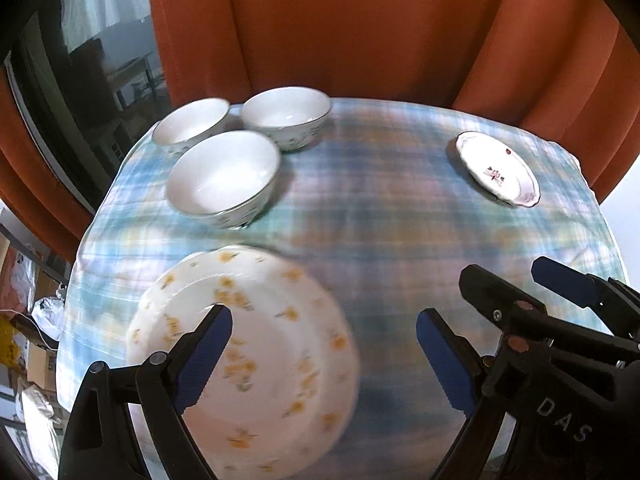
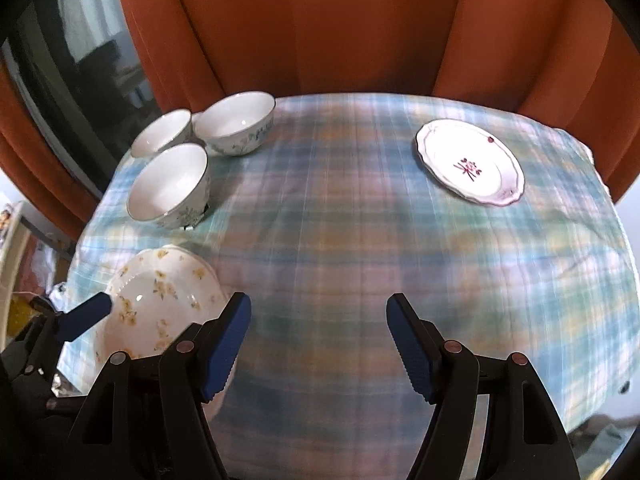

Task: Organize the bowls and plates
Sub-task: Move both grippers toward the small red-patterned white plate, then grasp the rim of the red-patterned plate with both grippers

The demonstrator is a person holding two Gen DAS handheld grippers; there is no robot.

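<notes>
While the left wrist view shows the yellow-flowered plate [image 1: 256, 360] whole at lower left of frame, the right wrist view has it half hidden behind that gripper's own finger at lower left. Left view is blurred; right view is sharper on the red-motif plate [image 2: 470, 162], upper right of frame, alone on the plaid cloth of the worktop [image 2: 340, 220].

Yellow-flowered plate: white, scalloped rim, lying flat, nothing on it. Red-motif plate: white, scalloped dark-edged rim, small red design in the centre.

Three white bowls [image 1: 224, 176] cluster at upper left, all upright, nothing in them; faint floral print outside.

Left gripper [image 1: 324, 320]: jaws wide, holding nothing, left finger over the yellow-flowered plate. Right gripper [image 2: 318, 312]: jaws wide, holding nothing, over bare cloth. Orange curtain [image 2: 320, 28] behind.
</notes>
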